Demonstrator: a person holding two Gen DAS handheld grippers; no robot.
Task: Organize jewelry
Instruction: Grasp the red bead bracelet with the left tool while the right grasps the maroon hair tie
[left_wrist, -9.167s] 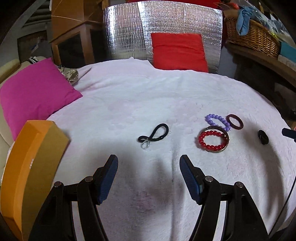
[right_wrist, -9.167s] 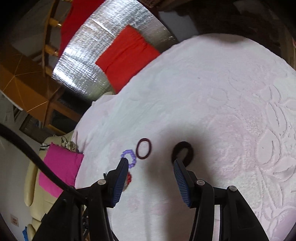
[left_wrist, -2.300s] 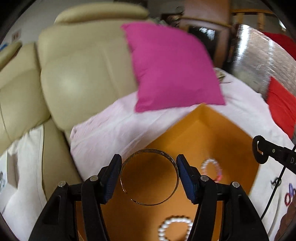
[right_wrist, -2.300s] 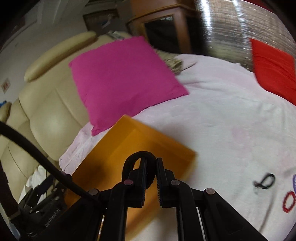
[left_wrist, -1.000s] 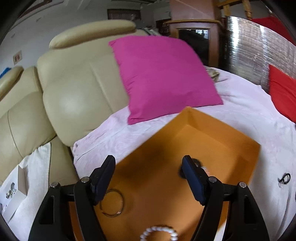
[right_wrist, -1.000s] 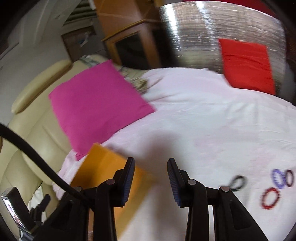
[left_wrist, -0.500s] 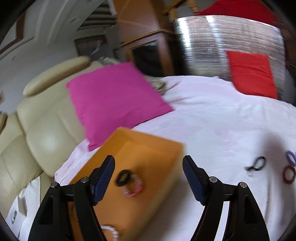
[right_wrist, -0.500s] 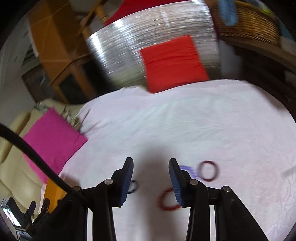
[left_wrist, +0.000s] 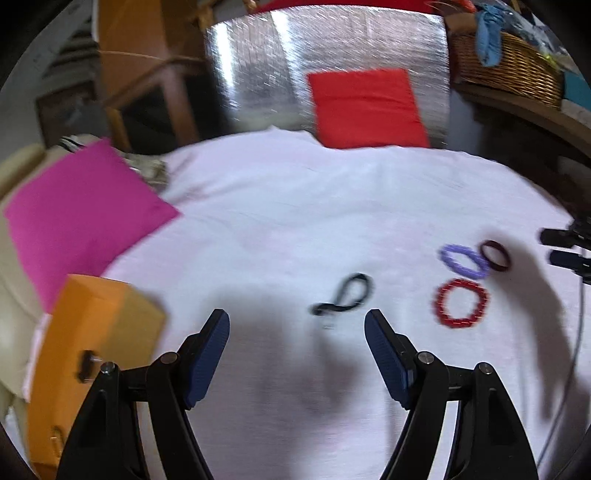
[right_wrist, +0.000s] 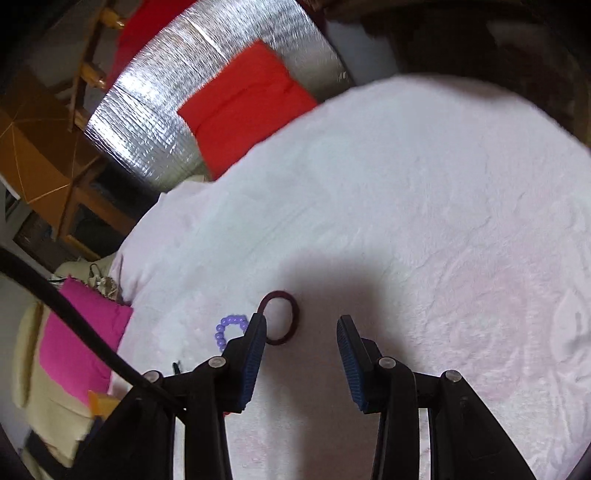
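On the white bedspread (left_wrist: 295, 221) lie a black cord loop (left_wrist: 345, 293), a red bead bracelet (left_wrist: 460, 303), a purple bead bracelet (left_wrist: 463, 260) and a dark maroon ring (left_wrist: 495, 255). My left gripper (left_wrist: 297, 328) hangs open and empty just short of the black loop. The orange box (left_wrist: 92, 332) stands at the left edge. In the right wrist view my right gripper (right_wrist: 301, 334) is open and empty over the spread, its left finger beside the maroon ring (right_wrist: 288, 321) and the purple bracelet (right_wrist: 225, 328). The right gripper's tips (left_wrist: 565, 247) show at the far right of the left wrist view.
A pink cushion (left_wrist: 74, 218) lies at the bed's left, a red cushion (left_wrist: 365, 107) leans on a silver foil panel (left_wrist: 314, 59) at the back. A wicker basket (left_wrist: 509, 70) sits on a shelf at the right. A cream sofa (right_wrist: 44, 406) is beyond the box.
Both grippers have swung from the orange box across to the jewelry on the spread. The bangle and the black ring that they held lie in the box; both are empty now.
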